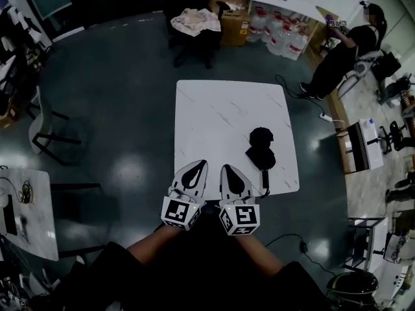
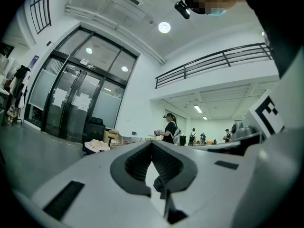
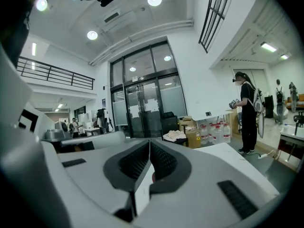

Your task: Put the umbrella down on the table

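Observation:
A folded black umbrella (image 1: pixel 261 149) lies on the white marble-look table (image 1: pixel 220 115), near its front right corner, with its strap trailing toward the front edge. Both grippers hover side by side at the table's front edge, left of the umbrella and not touching it. The left gripper (image 1: pixel 200 164) has its jaws together and holds nothing; in the left gripper view its tips (image 2: pixel 152 144) meet. The right gripper (image 1: pixel 227 168) is also shut and empty, its tips (image 3: pixel 149 141) closed in the right gripper view. The right one is the nearer to the umbrella.
An office chair with a cloth on it (image 1: pixel 194 22) stands beyond the table's far edge, beside cardboard boxes (image 1: pixel 233 18) and water bottles (image 1: pixel 280 32). A person (image 1: pixel 347 50) stands at the far right. A chair (image 1: pixel 45 128) and another table (image 1: pixel 29 216) are on the left.

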Demonstrator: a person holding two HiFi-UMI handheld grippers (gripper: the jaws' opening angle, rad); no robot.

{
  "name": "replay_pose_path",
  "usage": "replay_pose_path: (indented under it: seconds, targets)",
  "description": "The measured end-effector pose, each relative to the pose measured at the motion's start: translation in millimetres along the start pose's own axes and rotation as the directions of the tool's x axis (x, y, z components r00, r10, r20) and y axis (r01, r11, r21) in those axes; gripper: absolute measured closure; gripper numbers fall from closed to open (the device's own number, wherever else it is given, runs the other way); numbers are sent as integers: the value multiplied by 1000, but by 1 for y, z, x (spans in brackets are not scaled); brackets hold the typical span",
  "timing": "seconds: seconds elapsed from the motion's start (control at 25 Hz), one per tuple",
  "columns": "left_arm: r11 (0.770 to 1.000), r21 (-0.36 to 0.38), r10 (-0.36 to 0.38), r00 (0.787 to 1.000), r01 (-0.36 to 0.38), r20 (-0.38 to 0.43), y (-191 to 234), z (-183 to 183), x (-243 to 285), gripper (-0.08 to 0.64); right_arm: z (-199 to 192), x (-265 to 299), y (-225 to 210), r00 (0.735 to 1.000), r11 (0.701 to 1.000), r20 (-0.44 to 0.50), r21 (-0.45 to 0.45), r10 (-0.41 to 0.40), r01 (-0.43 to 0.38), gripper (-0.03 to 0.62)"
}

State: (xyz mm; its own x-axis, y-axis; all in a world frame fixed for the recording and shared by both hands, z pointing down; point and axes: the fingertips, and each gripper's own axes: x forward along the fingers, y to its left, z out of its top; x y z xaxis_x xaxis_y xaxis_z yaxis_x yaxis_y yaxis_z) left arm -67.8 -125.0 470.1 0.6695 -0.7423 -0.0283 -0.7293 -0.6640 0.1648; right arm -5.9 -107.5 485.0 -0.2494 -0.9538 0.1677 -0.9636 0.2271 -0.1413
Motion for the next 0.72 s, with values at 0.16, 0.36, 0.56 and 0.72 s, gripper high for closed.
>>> replay_pose_path:
  seconds: [0.16,0.36,0.56,0.72]
  targets:
    - [1000,-7,-5,1000,5,4,0,-1,-5,554,2,2,6,1000,1000,5,-24,-2,2,571]
    - [1000,3,1,1000,-1,26,6,3,-4,554,3,10,23,1000,997,12,-79,24,-23,574]
    - [999,33,-12,1000,11,16,4,1,-8,554,3,16,36,999,993,12,-113,45,-43,574]
    - [997,69,-32,999,32,4,4,0,-11,554,1,24,44,999,990,2,-134,46,-45,574]
